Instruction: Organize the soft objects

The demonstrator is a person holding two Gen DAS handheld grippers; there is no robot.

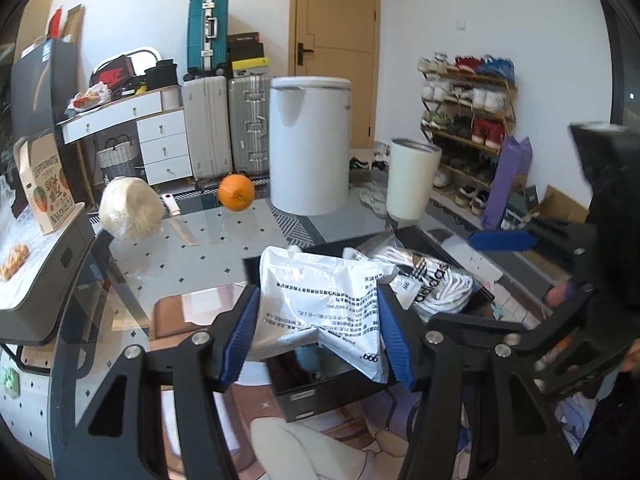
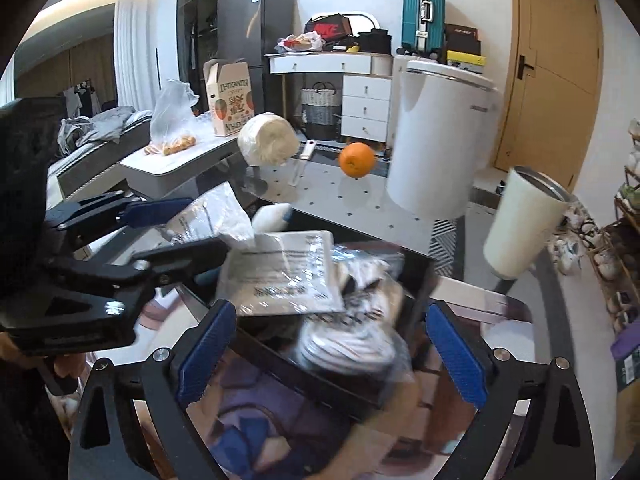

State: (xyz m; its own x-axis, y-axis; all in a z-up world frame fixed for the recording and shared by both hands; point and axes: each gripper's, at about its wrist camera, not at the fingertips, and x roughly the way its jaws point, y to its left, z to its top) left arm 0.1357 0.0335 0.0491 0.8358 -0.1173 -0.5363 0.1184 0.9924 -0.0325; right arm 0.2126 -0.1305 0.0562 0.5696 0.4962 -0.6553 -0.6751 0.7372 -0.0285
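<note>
My left gripper [image 1: 316, 332] is shut on a white plastic packet [image 1: 320, 300] with printed text, held over the black storage box [image 1: 320, 400] on the glass table. The left gripper also shows in the right wrist view [image 2: 176, 228], still pinching the packet [image 2: 208, 216]. Inside the box lie a flat white bag [image 2: 280, 276] and a bagged black-and-white Adidas garment [image 1: 432, 280], which shows blurred in the right wrist view [image 2: 352, 340]. My right gripper [image 2: 332, 348] is open and empty above the box's near edge.
On the glass table [image 1: 224, 240] stand an orange [image 1: 236, 192], a cream fluffy roll [image 1: 130, 208], a knife [image 1: 176, 216], a tall white canister [image 1: 310, 144] and a white tumbler [image 1: 412, 178]. Shoe rack [image 1: 468, 120] at right.
</note>
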